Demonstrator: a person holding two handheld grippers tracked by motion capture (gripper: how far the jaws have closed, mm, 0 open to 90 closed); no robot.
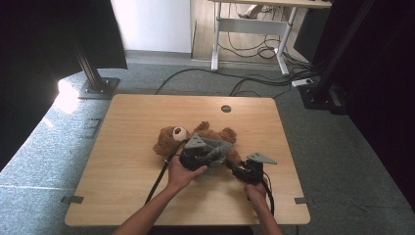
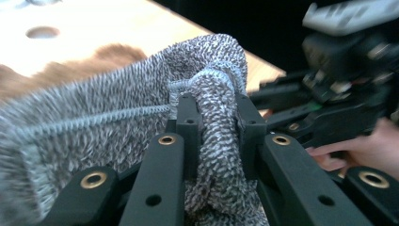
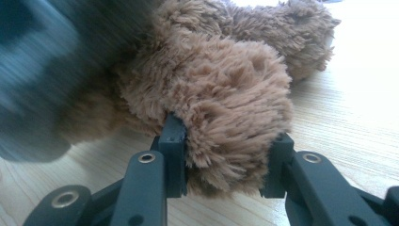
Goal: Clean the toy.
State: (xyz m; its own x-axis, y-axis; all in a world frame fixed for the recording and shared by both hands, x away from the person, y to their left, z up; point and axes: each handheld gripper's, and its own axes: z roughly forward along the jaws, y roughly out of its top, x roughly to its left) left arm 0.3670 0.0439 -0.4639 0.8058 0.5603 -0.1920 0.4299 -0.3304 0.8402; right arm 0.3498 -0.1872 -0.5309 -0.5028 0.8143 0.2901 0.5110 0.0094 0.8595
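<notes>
From above, the teddy bear [image 1: 195, 139] lies near the middle of the desk [image 1: 122, 161], nearer its front edge. In my left gripper [image 2: 216, 127] view, I clench a fold of grey knit cloth [image 2: 117, 117]. In my right gripper [image 3: 226, 160] view, I grasp 1 furry leg.

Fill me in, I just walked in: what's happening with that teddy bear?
A person is working a grey knitted garment on a brown plush teddy bear lying on the wooden table. The left gripper is shut on a bunched edge of the knit, while the right gripper clamps a furry limb of the bear.
</notes>
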